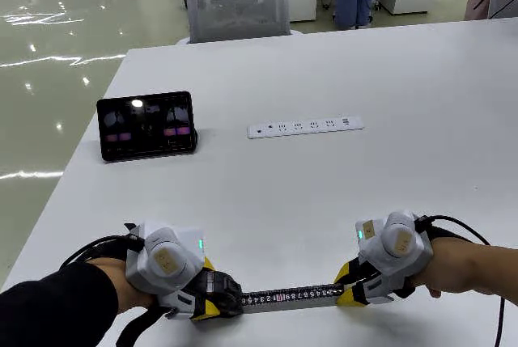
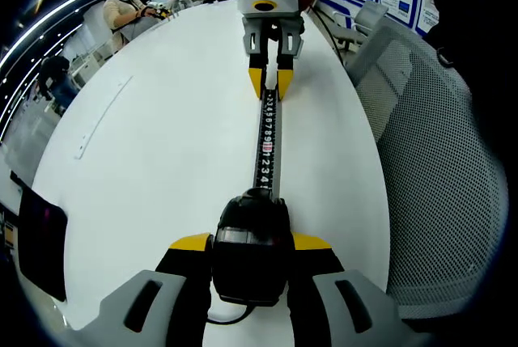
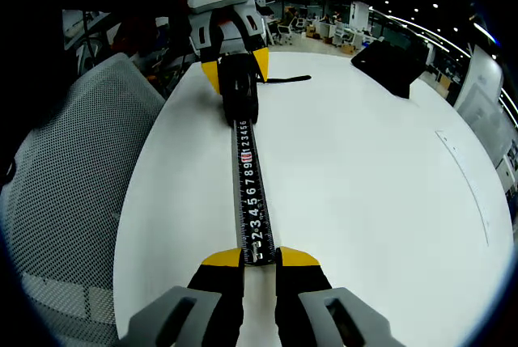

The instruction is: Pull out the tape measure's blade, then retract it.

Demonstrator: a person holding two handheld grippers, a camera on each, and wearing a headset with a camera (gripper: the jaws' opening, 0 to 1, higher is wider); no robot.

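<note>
Head view. Item: tape measure, black case [image 1: 218,293], clamped between the jaws of the left gripper [image 1: 209,305].

Blade [image 1: 291,296]: drawn out part way and lying flat on the white table [image 1: 324,193]. It spans the gap from the left fingers [image 2: 192,242] to the right fingertips [image 3: 222,258].

Right gripper [image 1: 354,294]: jaws pinched on the blade's tip. In the right gripper view the numerals run away from the fingertips toward the case.

Stage, by judgement: pull-out under way or near its end; retraction not yet done.

Hazards:
- The tip slips from the narrow pinch, and the spring whips the blade back to the case.
- An off-axis pull twists the case between the left fingers and kinks the blade.
- The tip is let go suddenly instead of being guided back.
</note>
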